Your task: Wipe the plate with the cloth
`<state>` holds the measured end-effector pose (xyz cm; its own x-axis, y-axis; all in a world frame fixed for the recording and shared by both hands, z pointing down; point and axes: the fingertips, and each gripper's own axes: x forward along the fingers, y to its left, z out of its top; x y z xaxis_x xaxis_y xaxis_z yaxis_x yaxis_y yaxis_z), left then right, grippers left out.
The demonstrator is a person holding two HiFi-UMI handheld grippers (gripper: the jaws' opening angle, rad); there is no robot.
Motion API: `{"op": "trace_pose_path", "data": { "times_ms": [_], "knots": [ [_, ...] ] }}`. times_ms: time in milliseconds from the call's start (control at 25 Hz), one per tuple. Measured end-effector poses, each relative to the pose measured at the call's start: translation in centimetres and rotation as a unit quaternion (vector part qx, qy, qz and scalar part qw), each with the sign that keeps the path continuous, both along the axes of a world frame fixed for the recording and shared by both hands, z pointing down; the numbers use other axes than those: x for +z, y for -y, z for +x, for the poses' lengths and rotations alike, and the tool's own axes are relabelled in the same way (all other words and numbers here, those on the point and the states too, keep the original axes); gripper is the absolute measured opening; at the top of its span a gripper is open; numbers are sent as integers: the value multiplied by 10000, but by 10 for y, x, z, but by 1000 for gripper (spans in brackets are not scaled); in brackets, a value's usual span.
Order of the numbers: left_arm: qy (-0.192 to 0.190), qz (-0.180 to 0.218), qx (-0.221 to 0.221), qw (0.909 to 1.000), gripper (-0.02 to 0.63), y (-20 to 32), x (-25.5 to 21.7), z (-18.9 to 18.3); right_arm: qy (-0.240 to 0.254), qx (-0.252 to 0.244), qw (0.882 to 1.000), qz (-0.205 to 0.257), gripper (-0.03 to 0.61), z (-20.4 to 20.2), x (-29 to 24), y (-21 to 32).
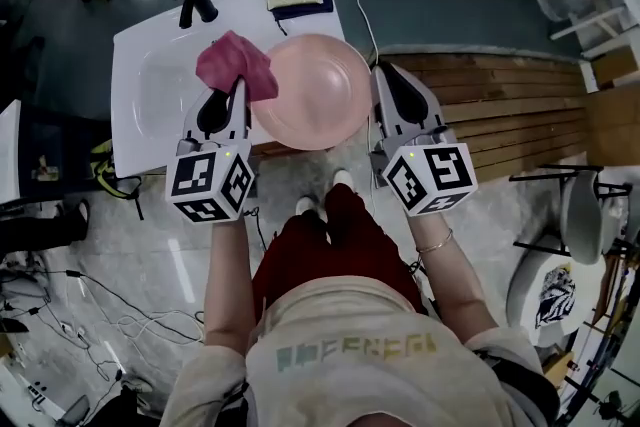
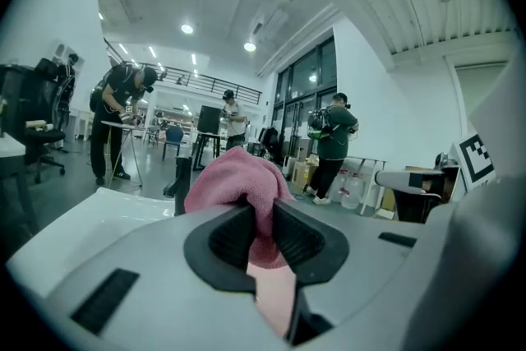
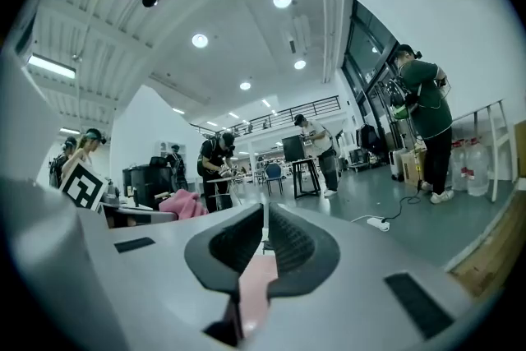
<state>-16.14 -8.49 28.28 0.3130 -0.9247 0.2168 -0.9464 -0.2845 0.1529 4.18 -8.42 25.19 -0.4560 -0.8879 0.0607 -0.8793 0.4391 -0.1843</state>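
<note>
Plate [image 1: 318,93] rim pinched by right gripper [image 1: 378,77] — left gripper [image 1: 240,85] clamps pink cloth [image 1: 232,61].

In the middle of the head view, the cloth [image 1: 236,65] covers the upper-left rim of the plate [image 1: 315,95] and the tip of the left claw [image 1: 238,89]. The plate hides part of the tabletop [image 1: 150,85]. At lower centre of the right gripper view, the right claw [image 3: 264,238] hides all of the plate except a pink strip pinched between its jaws.

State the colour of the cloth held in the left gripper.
Deep pink; the cloth shows best in the left gripper view.
</note>
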Motion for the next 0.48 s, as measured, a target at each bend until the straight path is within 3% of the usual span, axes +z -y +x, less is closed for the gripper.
{"op": "trace_pose_path", "data": {
  "times_ms": [480],
  "knots": [
    [194,357,20,9992,66,-44,-28,-10,-143,29,9992,381,38,-8,-29,-48]
  ]
}}
